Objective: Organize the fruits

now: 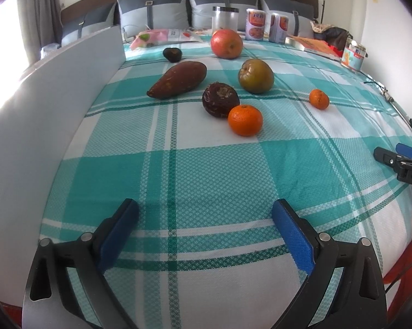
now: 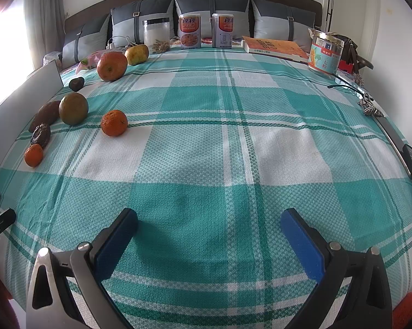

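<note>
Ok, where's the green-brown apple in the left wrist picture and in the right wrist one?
Left wrist view: green-brown apple sits upper middle, right of the sweet potato.
Right wrist view: green-brown apple sits far left, just right of the sweet potato.
Shared landmark: the two printed cans by the pillows.

left wrist: low, facing headboard | right wrist: same | shared: fruits

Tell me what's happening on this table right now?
A person holds a gripper in each hand over the checked cloth. The left gripper and right gripper both stand open and empty. The fruit lies untouched ahead: a red apple, a green apple, a sweet potato, and two mandarins. No sorting is visible yet.
</note>
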Demonstrator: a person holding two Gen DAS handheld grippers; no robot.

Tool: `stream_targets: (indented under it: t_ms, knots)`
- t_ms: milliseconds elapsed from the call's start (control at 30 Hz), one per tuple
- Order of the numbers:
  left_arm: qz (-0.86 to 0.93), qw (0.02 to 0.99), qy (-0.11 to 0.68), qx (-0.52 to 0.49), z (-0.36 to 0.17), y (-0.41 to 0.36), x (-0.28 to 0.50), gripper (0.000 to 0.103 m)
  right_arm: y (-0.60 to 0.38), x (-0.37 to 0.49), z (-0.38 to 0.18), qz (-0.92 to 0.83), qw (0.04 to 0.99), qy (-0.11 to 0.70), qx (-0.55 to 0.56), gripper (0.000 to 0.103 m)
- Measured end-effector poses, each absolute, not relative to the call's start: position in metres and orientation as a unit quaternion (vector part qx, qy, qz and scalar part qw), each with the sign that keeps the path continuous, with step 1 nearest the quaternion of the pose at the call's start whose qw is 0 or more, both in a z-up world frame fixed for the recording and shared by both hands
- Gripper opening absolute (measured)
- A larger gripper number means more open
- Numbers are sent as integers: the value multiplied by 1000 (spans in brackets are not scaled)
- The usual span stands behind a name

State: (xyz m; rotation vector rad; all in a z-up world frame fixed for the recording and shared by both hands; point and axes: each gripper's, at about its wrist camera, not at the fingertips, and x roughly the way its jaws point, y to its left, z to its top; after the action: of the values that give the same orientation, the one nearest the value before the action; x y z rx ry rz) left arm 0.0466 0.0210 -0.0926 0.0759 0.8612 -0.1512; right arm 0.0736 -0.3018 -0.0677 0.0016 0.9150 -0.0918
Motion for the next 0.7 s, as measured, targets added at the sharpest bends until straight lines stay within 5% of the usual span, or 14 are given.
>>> stream_targets:
  t_ms: [700]
  knots:
    - [-71,908,412,37,-93,22,46,100,-301,73,-68,-44,896,441,1,103]
